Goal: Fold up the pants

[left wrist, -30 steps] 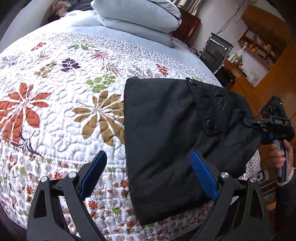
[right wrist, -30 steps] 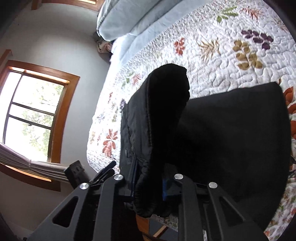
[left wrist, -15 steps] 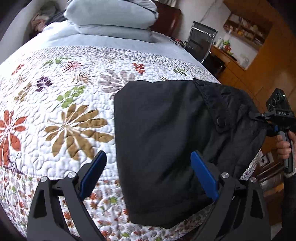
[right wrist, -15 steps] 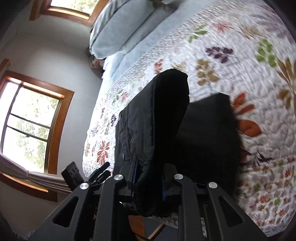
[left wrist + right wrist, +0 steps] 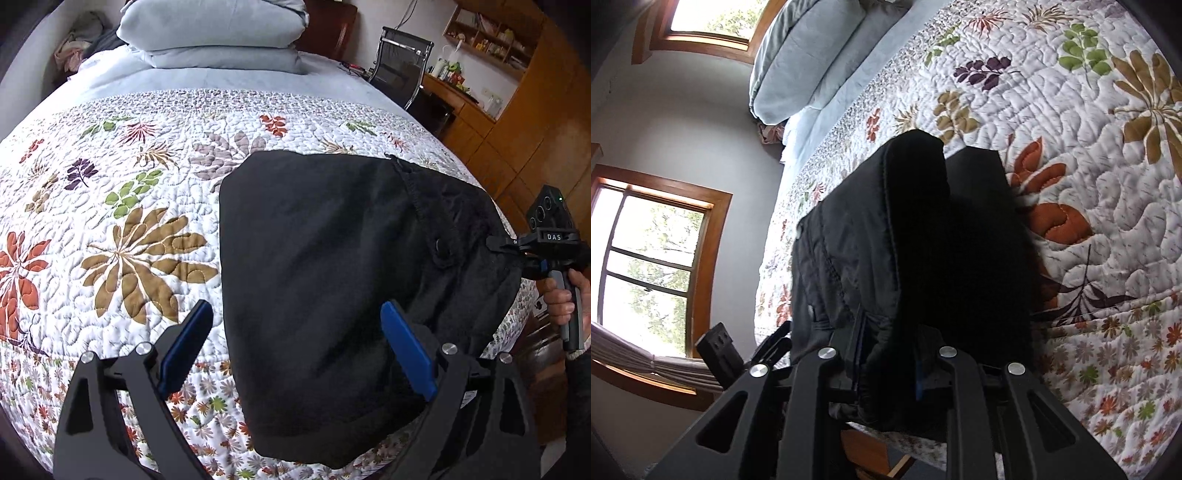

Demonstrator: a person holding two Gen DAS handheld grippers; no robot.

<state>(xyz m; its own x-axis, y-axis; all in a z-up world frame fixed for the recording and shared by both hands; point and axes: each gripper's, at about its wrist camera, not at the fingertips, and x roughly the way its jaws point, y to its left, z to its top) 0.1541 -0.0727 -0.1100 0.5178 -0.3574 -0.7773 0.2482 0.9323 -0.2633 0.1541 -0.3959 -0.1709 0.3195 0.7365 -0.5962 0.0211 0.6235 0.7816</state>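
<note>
- The black pants (image 5: 332,258) lie folded on the floral quilt (image 5: 129,229), at the bed's near edge.
- The left gripper (image 5: 295,347) hovers wide open, holding nothing, its right finger above the cloth.
- At three o'clock, the right gripper (image 5: 886,362) is clamped on a bunched fold of the pants.
- Blue pillows (image 5: 218,33) sit at twelve o'clock.

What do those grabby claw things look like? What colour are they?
Each gripper is black, with two angular fingers lined by blue pads and dotted with round silver bolts. The other gripper has a boxy black block with lenses, a small green light, white letters "DAS" and a grey handle. A bare hand with a dark sleeve shows.
</note>
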